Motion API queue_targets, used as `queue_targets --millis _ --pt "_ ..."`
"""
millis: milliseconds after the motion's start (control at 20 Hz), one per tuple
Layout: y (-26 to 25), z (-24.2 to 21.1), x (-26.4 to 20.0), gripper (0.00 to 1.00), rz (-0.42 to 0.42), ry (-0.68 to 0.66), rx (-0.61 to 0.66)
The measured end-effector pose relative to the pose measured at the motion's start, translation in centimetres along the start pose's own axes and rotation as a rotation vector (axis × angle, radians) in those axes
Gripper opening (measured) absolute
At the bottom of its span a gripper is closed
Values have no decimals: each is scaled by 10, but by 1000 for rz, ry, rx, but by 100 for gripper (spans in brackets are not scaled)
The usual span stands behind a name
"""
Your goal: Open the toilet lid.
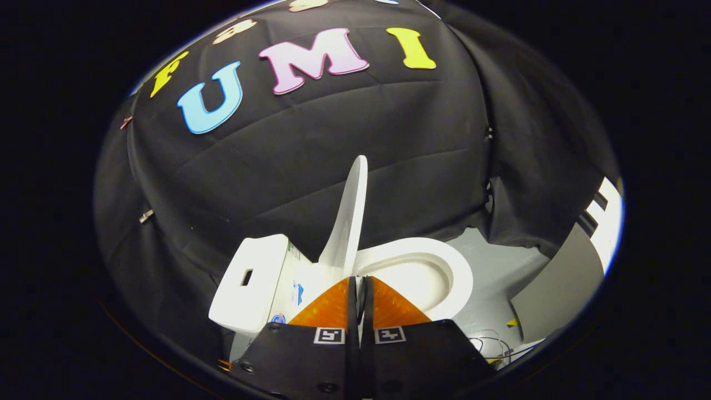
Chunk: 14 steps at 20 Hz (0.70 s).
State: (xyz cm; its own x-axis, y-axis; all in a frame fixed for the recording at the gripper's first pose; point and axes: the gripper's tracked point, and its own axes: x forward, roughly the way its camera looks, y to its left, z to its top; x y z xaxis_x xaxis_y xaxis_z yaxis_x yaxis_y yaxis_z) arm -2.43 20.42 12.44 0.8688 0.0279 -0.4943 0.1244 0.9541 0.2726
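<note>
My tongs (358, 280) are pinched nearly together with just a sliver of a gap, and I can't tell if they're touching anything. The toilet lid (350, 214) is right ahead of the tips, already standing up on edge, with the seat (444, 269) and bowl open beside it and the tank (250, 283) on the other side. I'd say the lift is basically done. Best move now: make sure the lid leans past upright toward the tank so it won't drop, then back away slow without snagging it.

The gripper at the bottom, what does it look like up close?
The gripper has two wedge-shaped fingers tapering to points, pressed close together. Behind them sits a dark, flat body with round screws and two small square black-and-white marker tags, one on each side.
</note>
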Motion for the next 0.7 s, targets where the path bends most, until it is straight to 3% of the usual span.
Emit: queue_targets --millis 700 --pt "130 -12 -20 5 -76 -44 -187"
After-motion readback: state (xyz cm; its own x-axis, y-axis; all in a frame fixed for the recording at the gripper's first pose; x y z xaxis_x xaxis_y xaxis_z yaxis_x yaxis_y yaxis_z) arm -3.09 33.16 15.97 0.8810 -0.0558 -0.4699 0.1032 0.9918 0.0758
